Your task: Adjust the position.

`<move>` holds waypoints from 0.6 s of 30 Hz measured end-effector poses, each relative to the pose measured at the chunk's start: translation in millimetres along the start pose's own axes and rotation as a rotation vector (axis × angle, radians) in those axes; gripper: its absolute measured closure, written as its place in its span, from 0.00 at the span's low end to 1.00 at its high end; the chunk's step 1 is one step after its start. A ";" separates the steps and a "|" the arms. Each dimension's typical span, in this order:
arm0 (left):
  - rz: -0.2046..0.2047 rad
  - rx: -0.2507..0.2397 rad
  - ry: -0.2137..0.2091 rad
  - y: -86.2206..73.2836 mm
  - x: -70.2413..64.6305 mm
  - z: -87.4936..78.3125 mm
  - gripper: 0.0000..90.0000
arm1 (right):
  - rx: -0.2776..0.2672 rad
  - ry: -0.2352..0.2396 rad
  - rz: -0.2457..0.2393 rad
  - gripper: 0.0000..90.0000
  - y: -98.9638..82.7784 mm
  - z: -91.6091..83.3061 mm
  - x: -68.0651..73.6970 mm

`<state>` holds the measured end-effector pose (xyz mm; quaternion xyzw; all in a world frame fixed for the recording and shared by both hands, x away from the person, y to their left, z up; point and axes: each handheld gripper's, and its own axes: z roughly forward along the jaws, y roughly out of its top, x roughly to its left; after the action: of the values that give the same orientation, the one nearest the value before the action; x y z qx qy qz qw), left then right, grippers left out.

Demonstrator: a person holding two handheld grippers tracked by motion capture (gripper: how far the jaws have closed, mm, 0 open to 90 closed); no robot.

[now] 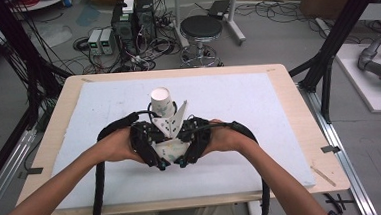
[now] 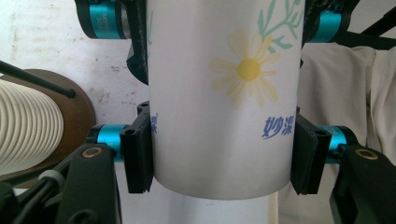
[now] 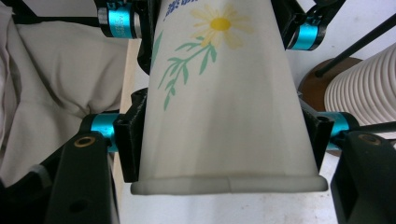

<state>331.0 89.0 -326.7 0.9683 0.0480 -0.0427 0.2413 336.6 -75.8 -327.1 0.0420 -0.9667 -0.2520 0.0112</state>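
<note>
Both grippers meet over the near middle of the white mat (image 1: 260,133), each clenched on a paper cup. The left gripper (image 2: 223,149) has its two black jaws pressed against opposite sides of the daisy-printed cup (image 2: 224,107), whose flat base edge lies nearest the camera, with blue characters beside the right jaw. The right gripper (image 3: 224,144) clamps a cup (image 3: 224,98) near its rolled rim, the rim closest to the camera and the daisy farther out between the opposing jaws. From above, the left gripper (image 1: 148,142) and right gripper (image 1: 193,140) sit side by side, and another upright cup (image 1: 162,101) rises just beyond them. A ribbed white hose (image 2: 28,128) lies off the left gripper's left.
</note>
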 end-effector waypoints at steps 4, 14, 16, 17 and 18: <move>0.003 -0.001 0.002 -0.1 0.0 -0.5 0.41 | -0.001 -0.004 -0.003 0.37 0.0 -0.1 -0.2; 0.000 -0.001 0.013 -1.4 -0.5 -0.7 0.41 | -0.065 0.002 0.009 0.19 -0.1 -1.9 -1.2; 0.002 0.005 0.011 -1.6 -0.6 -0.9 0.41 | -0.090 -0.005 0.012 0.19 -0.2 -5.0 -2.0; 0.005 0.004 0.009 -1.9 -0.5 -0.6 0.41 | -0.095 -0.005 0.016 0.19 -0.4 -5.9 -2.5; 0.004 0.005 0.012 -1.9 -0.6 -0.4 0.41 | -0.100 -0.010 0.020 0.18 -0.9 -7.1 -2.7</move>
<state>330.3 90.9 -327.2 0.9693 0.0472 -0.0365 0.2384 339.7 -79.9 -321.4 0.0304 -0.9533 -0.3003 0.0109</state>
